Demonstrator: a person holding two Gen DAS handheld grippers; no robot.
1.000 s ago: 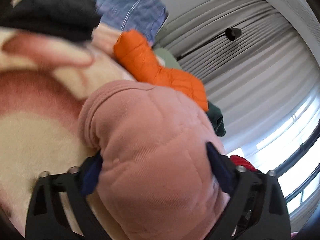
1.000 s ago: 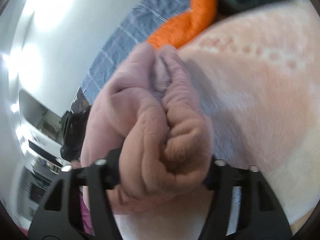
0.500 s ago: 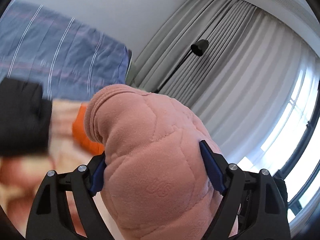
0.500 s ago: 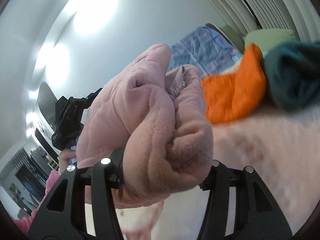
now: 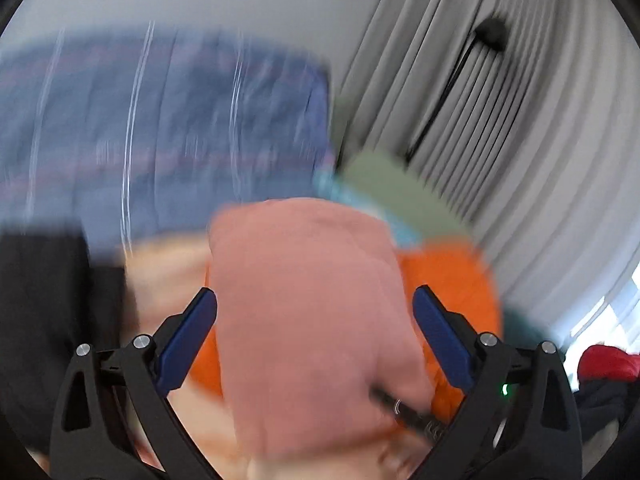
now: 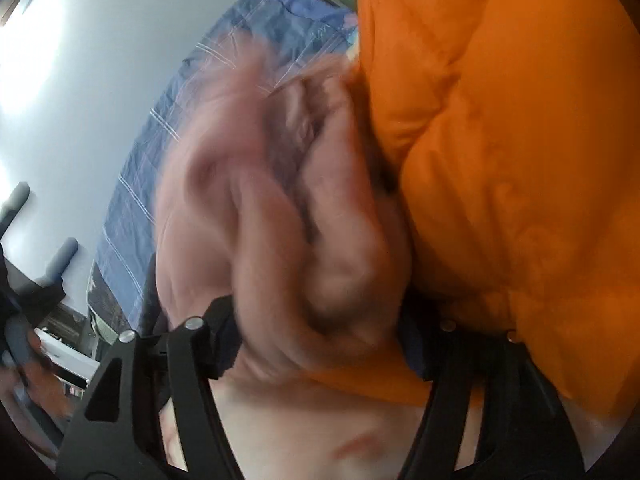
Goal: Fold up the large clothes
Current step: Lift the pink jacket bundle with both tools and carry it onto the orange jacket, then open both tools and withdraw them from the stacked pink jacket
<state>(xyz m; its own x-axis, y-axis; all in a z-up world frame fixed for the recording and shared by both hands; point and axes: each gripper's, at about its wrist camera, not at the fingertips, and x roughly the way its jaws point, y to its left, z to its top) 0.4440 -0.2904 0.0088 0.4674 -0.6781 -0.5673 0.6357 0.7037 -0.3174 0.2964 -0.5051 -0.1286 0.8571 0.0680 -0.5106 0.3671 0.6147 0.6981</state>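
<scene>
A pink fleece garment (image 5: 312, 304) fills the space between the blue pads of my left gripper (image 5: 314, 320); the jaws stand wide and the blurred cloth seems to sit loose between them. In the right wrist view my right gripper (image 6: 320, 336) is shut on a bunched fold of the same pink garment (image 6: 280, 232). An orange puffer jacket (image 6: 500, 168) presses against the right side of that gripper and also shows behind the pink cloth in the left wrist view (image 5: 448, 280).
A blue striped quilt (image 5: 160, 140) lies behind, with a black garment (image 5: 52, 300) at the left and a green pillow (image 5: 392, 188). Grey curtains (image 5: 520, 140) and a floor lamp (image 5: 490, 36) stand at the right. A cream and pink blanket (image 6: 320, 432) lies below.
Both grippers have swung down and forward with the pink garment toward the orange jacket. The left jaws stand wider around the cloth. The right gripper now presses against the orange jacket.
</scene>
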